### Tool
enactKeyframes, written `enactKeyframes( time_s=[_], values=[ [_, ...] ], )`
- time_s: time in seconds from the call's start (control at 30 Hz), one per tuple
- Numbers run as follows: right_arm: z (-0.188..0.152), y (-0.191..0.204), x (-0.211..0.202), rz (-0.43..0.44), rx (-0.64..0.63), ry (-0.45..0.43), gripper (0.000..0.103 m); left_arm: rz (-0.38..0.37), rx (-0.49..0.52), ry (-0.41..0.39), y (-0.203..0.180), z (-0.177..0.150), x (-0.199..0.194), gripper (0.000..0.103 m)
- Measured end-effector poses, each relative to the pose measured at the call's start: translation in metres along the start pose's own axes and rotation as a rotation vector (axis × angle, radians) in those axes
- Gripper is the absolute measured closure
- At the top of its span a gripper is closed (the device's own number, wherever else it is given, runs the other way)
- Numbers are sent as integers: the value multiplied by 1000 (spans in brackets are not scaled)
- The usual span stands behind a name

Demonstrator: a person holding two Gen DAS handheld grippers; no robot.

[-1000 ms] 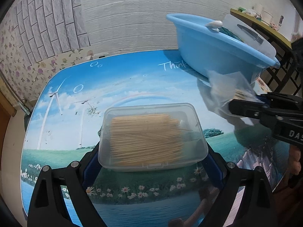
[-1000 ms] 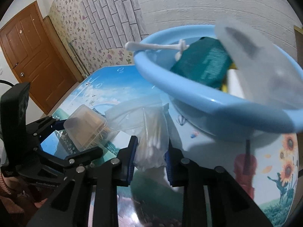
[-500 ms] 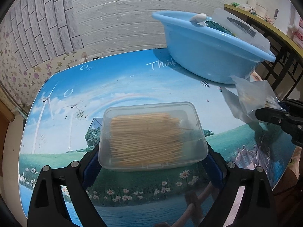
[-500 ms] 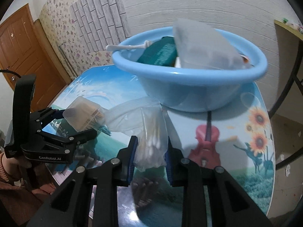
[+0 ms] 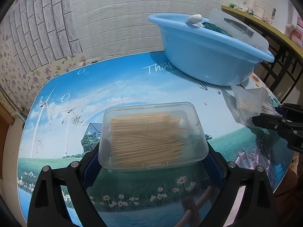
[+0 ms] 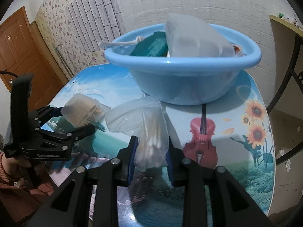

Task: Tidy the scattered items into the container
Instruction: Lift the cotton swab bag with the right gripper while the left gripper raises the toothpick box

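Note:
My left gripper (image 5: 151, 162) is shut on a clear plastic box of toothpicks (image 5: 151, 134) and holds it above the table; it also shows in the right wrist view (image 6: 81, 113). My right gripper (image 6: 150, 147) is shut on a clear bag of cotton swabs (image 6: 151, 141), which shows in the left wrist view (image 5: 246, 104) at the right. The blue basin (image 6: 181, 75) stands at the table's far side, holding a green pack (image 6: 151, 45), a white spoon (image 6: 121, 43) and a translucent bag (image 6: 193, 36). It also shows in the left wrist view (image 5: 204, 56).
The table top (image 5: 113, 87) bears a printed sky and meadow picture. A dark-framed side table (image 5: 269, 32) with small items stands to the right. A brown door (image 6: 19, 53) is at the left, a brick-pattern wall behind.
Both grippers have drawn back from the basin with their loads still held. The basin now looks farther away and more of the table shows.

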State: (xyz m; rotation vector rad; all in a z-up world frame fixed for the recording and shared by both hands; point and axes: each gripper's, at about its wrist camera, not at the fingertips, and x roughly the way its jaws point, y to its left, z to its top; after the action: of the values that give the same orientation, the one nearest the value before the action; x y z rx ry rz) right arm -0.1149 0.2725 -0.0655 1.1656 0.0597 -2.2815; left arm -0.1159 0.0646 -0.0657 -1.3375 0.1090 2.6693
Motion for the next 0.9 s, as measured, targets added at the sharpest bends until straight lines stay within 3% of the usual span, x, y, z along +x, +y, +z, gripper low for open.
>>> enactKeyframes(
  time_s=[0.07, 0.13, 0.2, 0.33, 0.8, 0.87, 0.9],
  values=[
    [0, 1, 2, 4, -3, -3, 72, -1, 0, -1, 0, 0, 0, 10],
    [3, 4, 2, 6, -12, -9, 55, -1, 1, -1, 0, -1, -1, 10],
    [4, 8, 2, 10, -30, -16, 46, -2, 1, -2, -1, -1, -1, 10],
    [9, 18, 8, 3, -79, -16, 40, -1, 1, -2, -1, -1, -1, 10],
    [16, 26, 31, -22, -104, 16, 38, -4, 3, 0, -3, 1, 0, 10],
    [15, 25, 30, -23, -101, 6, 41, -4, 3, 0, -4, 1, 0, 10],
    [15, 24, 30, -26, -98, 2, 47, -4, 3, 0, -4, 1, 0, 10]
  ],
)
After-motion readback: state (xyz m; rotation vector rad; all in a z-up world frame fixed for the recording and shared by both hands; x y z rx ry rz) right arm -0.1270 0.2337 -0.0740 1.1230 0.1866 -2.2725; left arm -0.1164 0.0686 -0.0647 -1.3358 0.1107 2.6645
